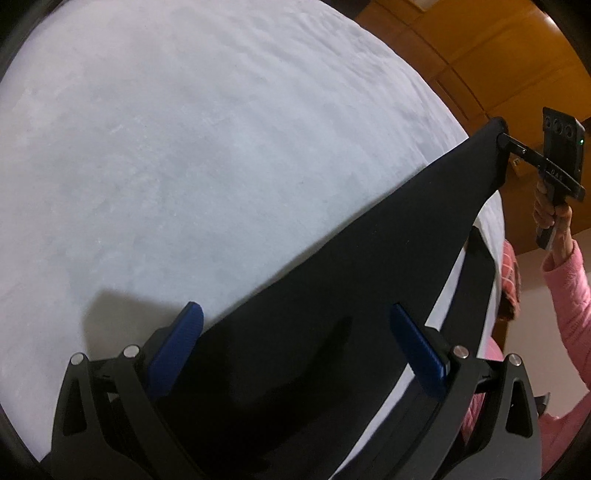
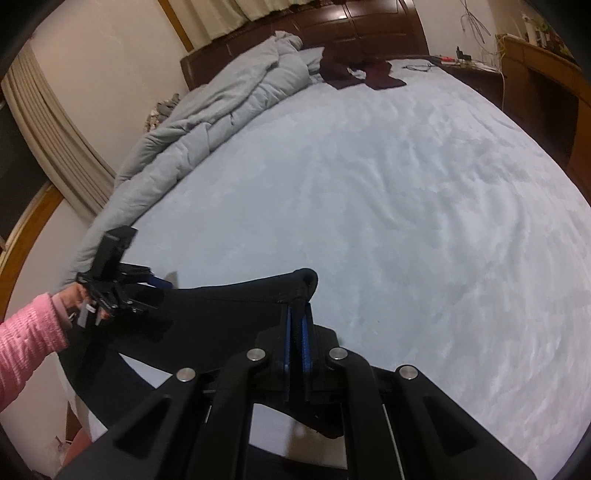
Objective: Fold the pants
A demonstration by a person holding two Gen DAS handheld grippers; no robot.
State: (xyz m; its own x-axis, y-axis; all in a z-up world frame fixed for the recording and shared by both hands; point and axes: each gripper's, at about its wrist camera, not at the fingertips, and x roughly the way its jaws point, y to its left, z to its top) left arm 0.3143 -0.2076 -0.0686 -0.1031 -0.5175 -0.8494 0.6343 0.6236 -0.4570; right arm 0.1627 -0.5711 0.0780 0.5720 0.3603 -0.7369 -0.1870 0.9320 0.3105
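Black pants (image 1: pixel 332 266) hang stretched over the near edge of a light blue bed (image 1: pixel 184 147). My right gripper (image 2: pixel 298 306) is shut on a rolled edge of the pants (image 2: pixel 229 302) and holds it lifted above the sheet. In the left wrist view that gripper (image 1: pixel 498 138) shows at the upper right, with a hand in a pink sleeve (image 1: pixel 569 280) on its handle. My left gripper (image 1: pixel 295 314) is open, its blue pads (image 1: pixel 192 325) wide apart, with the pants cloth below and between them and neither pad pressing. From the right wrist camera, the left gripper (image 2: pixel 155 284) sits at the pants' left end.
A bunched grey duvet (image 2: pixel 221 99) lies along the bed's far left side. A dark red garment (image 2: pixel 362 74) lies near the wooden headboard (image 2: pixel 332 26). A wooden desk (image 2: pixel 535 74) with cables stands to the right, wooden cupboards (image 1: pixel 480 55) beyond the bed.
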